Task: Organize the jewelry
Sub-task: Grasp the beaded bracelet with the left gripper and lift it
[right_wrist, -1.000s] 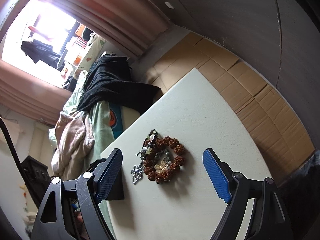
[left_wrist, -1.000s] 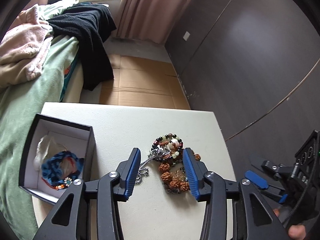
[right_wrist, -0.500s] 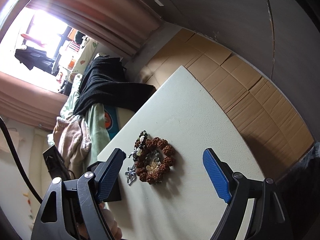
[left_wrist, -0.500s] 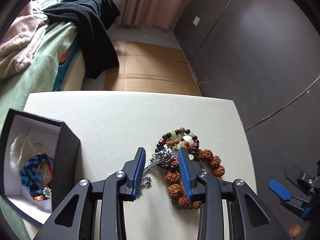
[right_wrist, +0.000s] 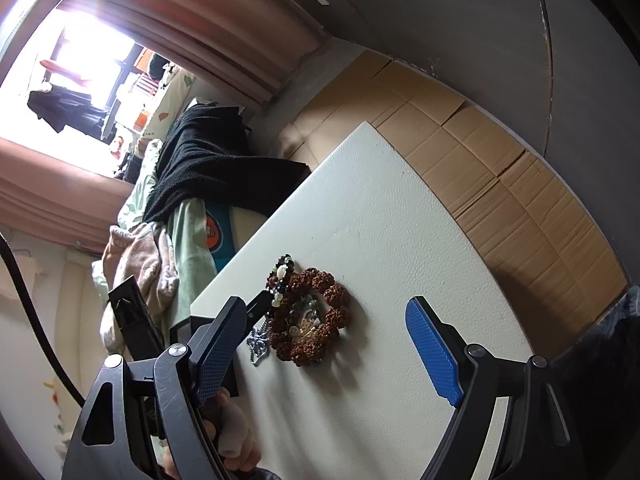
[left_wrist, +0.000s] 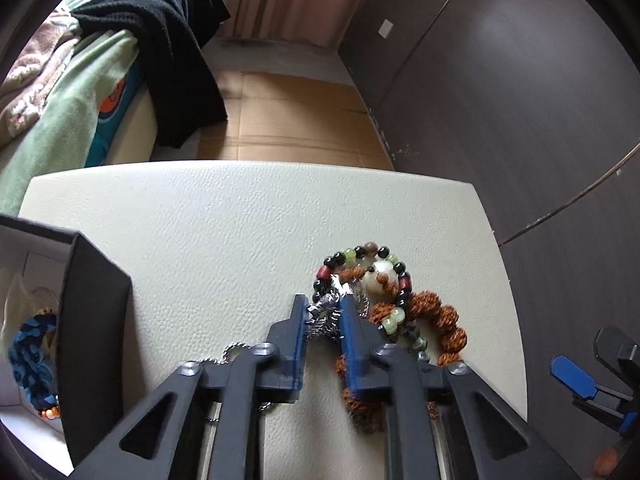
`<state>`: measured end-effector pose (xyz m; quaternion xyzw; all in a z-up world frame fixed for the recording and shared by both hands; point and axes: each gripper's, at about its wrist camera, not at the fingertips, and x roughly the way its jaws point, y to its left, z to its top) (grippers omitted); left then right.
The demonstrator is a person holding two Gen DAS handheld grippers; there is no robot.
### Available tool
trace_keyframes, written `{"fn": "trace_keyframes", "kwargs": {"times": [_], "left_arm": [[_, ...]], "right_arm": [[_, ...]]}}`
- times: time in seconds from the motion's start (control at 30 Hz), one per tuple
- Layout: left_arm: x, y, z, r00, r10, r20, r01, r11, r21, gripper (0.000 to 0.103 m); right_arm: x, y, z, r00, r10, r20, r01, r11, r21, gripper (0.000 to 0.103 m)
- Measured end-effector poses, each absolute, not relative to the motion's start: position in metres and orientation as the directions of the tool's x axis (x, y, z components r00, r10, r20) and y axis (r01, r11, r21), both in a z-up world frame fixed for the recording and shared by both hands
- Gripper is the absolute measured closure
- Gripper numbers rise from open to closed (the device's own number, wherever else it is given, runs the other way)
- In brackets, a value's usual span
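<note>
Left wrist: your left gripper (left_wrist: 323, 312) is closing, silver chain (left_wrist: 326, 314) between its pads.
Right wrist: your right gripper (right_wrist: 320, 354) gapes wide, empty, above the bracelets (right_wrist: 316, 316).

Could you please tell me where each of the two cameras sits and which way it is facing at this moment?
Left wrist: rides the left gripper, looking steeply down at the white textured tabletop; its blue-padded jaws are closing on the silver chain necklace; the open black jewelry box stands left.
Right wrist: rides the open right gripper, looking down across the tabletop; a hand shows below.
Shared: the brown knobbly seed-bead bracelet, the necklace, tabletop and black knit garment.
</note>
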<state>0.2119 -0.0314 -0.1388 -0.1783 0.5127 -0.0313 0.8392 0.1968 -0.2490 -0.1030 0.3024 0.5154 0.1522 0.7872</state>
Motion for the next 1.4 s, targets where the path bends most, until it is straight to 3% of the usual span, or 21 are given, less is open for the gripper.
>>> {"fn": "trace_keyframes", "kwargs": {"times": [0.03,0.5,0.57,0.73,1.1,1.2,1.4], "left_arm": [[0.211,-0.031,-0.137,0.477,-0.235,-0.847,-0.127,0.935,-0.331,0.095],[0.186,-0.020,-0.096,0.567,-0.264,-0.780,-0.113,0.914,-0.391,0.095],[0.181,-0.017,-0.091,0.579,-0.264,-0.772,-0.118,0.909,-0.399,0.095],[0.172,-0.011,-0.078,0.605,-0.272,-0.748,-0.114,0.901,-0.420,0.095],[0.159,0.000,-0.052,0.654,-0.281,-0.703,-0.093,0.892,-0.443,0.095],[0.156,0.005,-0.046,0.664,-0.281,-0.693,-0.095,0.888,-0.450,0.095],[0.144,0.017,-0.028,0.705,-0.273,-0.654,-0.095,0.878,-0.469,0.095]], "right_arm": [[0.197,-0.249,-0.103,0.422,0.551,-0.720,0.072,0.772,0.632,0.020],[0.200,-0.232,-0.107,0.395,0.550,-0.735,0.031,0.792,0.610,0.021],[0.202,-0.228,-0.110,0.392,0.547,-0.739,0.021,0.798,0.602,0.029],[0.212,-0.212,-0.126,0.339,0.536,-0.773,-0.002,0.822,0.569,0.064],[0.226,-0.180,-0.154,0.273,0.445,-0.853,-0.007,0.887,0.461,0.065],[0.226,-0.176,-0.155,0.288,0.414,-0.863,-0.016,0.904,0.428,0.083],[0.223,-0.191,-0.142,0.321,0.493,-0.809,-0.016,0.857,0.516,0.083]]}}
